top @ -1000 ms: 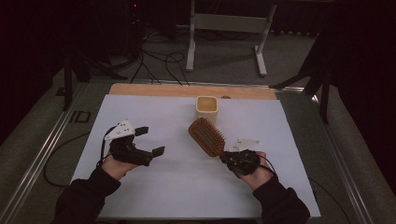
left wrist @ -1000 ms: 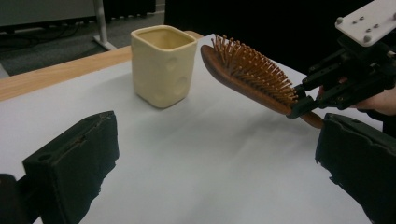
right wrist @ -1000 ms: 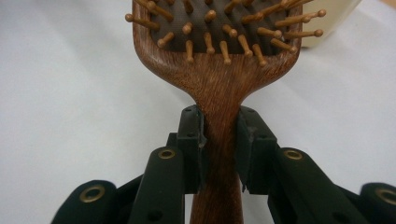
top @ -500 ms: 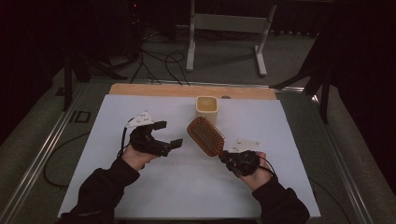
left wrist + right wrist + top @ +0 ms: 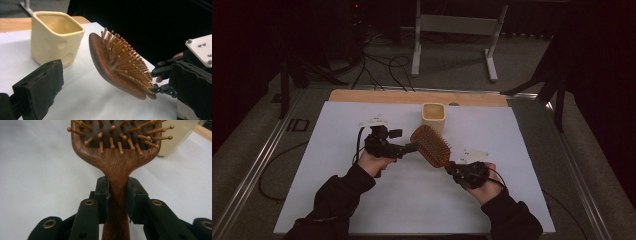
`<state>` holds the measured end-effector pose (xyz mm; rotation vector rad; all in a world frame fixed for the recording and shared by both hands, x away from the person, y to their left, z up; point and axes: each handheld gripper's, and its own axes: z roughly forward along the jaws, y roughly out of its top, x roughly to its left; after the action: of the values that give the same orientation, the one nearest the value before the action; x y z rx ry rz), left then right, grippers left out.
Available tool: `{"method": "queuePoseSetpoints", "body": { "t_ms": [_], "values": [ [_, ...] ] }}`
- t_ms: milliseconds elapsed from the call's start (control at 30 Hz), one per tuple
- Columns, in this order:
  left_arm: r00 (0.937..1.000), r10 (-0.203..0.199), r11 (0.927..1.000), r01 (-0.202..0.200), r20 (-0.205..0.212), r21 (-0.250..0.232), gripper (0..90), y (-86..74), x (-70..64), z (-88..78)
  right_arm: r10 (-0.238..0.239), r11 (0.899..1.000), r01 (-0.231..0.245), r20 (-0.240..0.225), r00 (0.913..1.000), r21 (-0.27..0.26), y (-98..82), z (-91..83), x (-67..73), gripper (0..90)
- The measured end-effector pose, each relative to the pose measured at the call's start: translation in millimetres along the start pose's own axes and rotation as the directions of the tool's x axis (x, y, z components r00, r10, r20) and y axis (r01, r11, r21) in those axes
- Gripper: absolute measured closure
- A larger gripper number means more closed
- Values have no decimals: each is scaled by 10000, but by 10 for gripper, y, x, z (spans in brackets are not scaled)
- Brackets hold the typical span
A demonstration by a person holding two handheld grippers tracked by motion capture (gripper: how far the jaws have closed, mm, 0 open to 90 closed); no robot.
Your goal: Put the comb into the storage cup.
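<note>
White table (image 5: 362,210), right gripper (image 5: 117,195) jaws clamping hairbrush (image 5: 117,165) handle, left gripper (image 5: 404,147) jaws open

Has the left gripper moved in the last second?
Yes. The left gripper has travelled rightward across the white sheet toward the cup, now reaching the hairbrush.

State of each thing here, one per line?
Brush: lifted off the table, held by its handle, bristles up.
Cup: upright, empty.
Right gripper: shut on the brush handle.
Left gripper: open, beside the brush head.
</note>
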<state>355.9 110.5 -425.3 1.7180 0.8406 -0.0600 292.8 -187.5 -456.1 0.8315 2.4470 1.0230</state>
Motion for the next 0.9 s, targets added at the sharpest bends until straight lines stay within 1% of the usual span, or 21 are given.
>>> {"method": "queuePoseSetpoints", "body": {
  "t_ms": [33,67,100,133,167,200,233,267,333,367,400,433,467,500,533,600,633,667,700,800,900],
  "values": [
    [9998,-193,9998,193,99,-10,3,-2,5,20,17,10000,-17,-16,10000,-20,3,3,4,736],
    [9998,-193,9998,193,99,-10,3,-2,5,20,-8,10000,8,35,10000,-50,4,3,11,736],
    [9977,-627,9980,628,272,-48,5,-7,24,58,44,10000,-44,-31,10000,-43,7,0,14,736],
    [9977,-627,9980,628,272,-48,13,-7,24,58,44,10000,-44,-31,10000,-43,7,0,14,736],
    [9937,-1024,9946,1030,444,-116,15,-12,41,92,-42,10000,42,17,10000,-81,13,-3,25,736],
    [9927,-1096,9938,1103,511,-112,23,-13,44,108,-20,10000,20,-17,10000,-90,16,-4,25,736],
    [9924,-1152,9932,1157,444,-88,24,-15,37,129,-27,9999,26,-36,10000,-108,18,-4,27,736],
    [9915,-1208,9926,1213,481,-82,29,-18,34,144,-57,9999,58,32,10000,-147,18,-7,33,736],
    [9908,-1254,9921,1258,501,-36,56,-20,29,163,-38,9999,38,-23,10000,-163,18,-7,30,736],
    [9890,-1378,9904,1383,532,-51,82,-28,16,193,-79,9998,79,16,10000,-172,17,-10,32,736],
    [9890,-1378,9904,1383,532,-51,97,-28,16,193,-42,9998,41,-63,10000,-180,17,-8,29,736],
    [9879,-1453,9893,1459,534,-81,112,-33,4,219,-53,9999,52,-89,9999,-157,16,-7,31,736],
    [9875,-1503,9884,1510,473,-137,149,-35,-3,229,-105,9998,104,-9,9999,-167,15,-6,36,736],
    [9863,-1583,9871,1592,473,-167,158,-37,-5,240,-94,9998,93,-79,9999,-163,15,-4,36,736],
    [9863,-1583,9871,1592,473,-167,172,-37,-5,240,-170,9997,169,-85,9998,-186,15,-1,37,736],
    [9856,-1629,9863,1639,445,-204,207,-40,-14,260,-146,9997,144,-116,9998,-197,17,0,48,736],
    [9868,-1574,9873,1581,370,-175,217,-42,-37,279,-149,9997,147,-121,9998,-198,20,1,51,736],
    [9866,-1590,9871,1596,366,-137,238,-42,-44,288,-162,9997,161,-72,9998,-198,21,0,56,736],
    [9862,-1624,9865,1630,319,-176,247,-45,-50,293,-133,9997,129,-156,9998,-223,21,1,53,736],
    [9863,-1632,9863,1636,226,-198,317,-51,-48,300,-164,9995,161,-129,9998,-254,23,-1,54,736],
    [9837,-1796,9835,1798,110,-209,354,-53,-46,314,-154,9996,150,-154,9998,-245,15,4,39,736]
  ]
}}
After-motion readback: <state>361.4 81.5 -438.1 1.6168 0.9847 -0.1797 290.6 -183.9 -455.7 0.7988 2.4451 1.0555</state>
